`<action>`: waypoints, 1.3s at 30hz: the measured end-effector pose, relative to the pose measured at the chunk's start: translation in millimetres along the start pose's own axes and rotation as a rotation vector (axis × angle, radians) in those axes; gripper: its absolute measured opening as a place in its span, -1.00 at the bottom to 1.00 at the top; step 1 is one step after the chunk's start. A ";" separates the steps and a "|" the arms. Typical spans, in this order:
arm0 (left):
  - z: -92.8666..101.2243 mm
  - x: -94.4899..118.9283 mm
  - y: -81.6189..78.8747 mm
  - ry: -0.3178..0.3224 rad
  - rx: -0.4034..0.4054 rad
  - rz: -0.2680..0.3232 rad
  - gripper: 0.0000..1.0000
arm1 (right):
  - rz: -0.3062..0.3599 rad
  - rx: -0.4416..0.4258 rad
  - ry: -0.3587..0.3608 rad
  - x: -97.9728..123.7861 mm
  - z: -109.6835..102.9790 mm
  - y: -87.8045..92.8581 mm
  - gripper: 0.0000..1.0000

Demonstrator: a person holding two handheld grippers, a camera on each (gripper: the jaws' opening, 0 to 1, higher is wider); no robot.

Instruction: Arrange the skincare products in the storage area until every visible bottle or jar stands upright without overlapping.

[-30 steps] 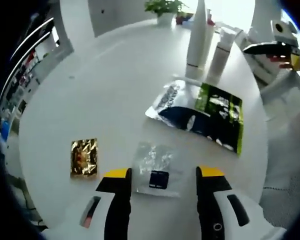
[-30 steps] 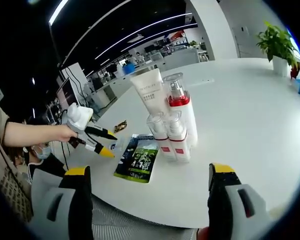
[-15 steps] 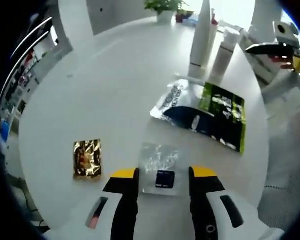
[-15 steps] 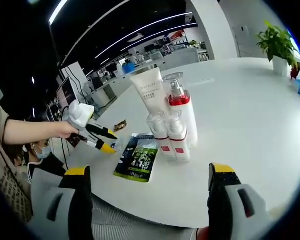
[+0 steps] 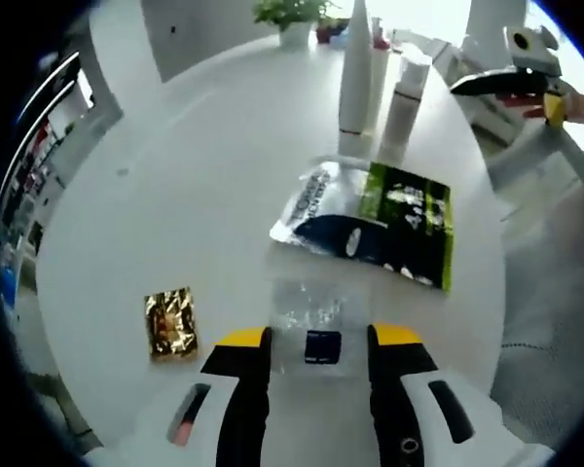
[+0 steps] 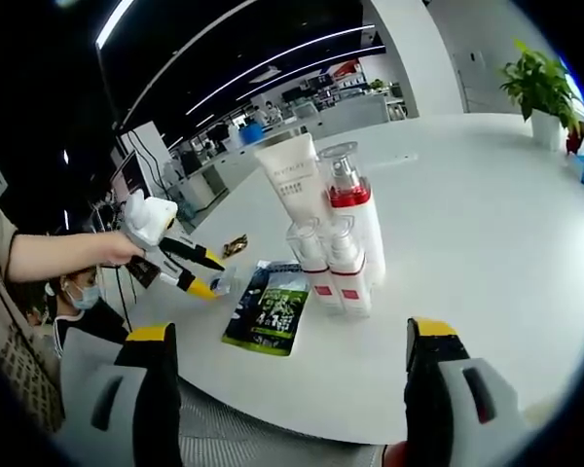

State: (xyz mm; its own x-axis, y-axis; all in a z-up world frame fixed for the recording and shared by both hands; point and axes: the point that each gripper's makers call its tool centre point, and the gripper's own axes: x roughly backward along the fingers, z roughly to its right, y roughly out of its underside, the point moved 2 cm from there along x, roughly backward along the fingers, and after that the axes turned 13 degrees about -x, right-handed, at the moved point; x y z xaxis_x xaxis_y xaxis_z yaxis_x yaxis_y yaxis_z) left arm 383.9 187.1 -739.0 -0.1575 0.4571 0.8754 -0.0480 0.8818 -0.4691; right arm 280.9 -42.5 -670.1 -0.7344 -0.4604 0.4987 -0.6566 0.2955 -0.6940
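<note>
Left hand-held gripper (image 5: 313,341): I read jaws narrowed around clear sachet (image 5: 309,318) at near edge of white desk (image 5: 195,175); pads look touching sachet sides, but I cannot tell if grip is firm. Gold sachet (image 5: 169,322) at 9 o'clock of it, apart. Green-black pouch (image 5: 375,224) at 1 o'clock, flat. Right hand-held gripper (image 6: 292,365): jaws wide apart, holding nothing. Bottle cluster (image 6: 329,233) upright at 12 o'clock, white tube (image 6: 290,185) behind, touching.

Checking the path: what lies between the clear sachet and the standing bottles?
In the left gripper view, the green pouch lies between the clear sachet and bottles.
</note>
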 end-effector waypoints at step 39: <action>49.8 -17.6 -0.4 0.126 -0.140 -0.044 -0.26 | 0.001 0.005 0.000 0.5 0.1 -0.1 0.96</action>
State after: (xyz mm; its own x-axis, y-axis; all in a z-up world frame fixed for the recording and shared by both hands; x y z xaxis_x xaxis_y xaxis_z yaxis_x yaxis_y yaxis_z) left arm 337.6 172.9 -760.0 -0.0335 0.4208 0.9065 0.0865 0.9049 -0.4168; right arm 280.7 -42.8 -669.8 -0.7352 -0.4602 0.4977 -0.6548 0.2923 -0.6970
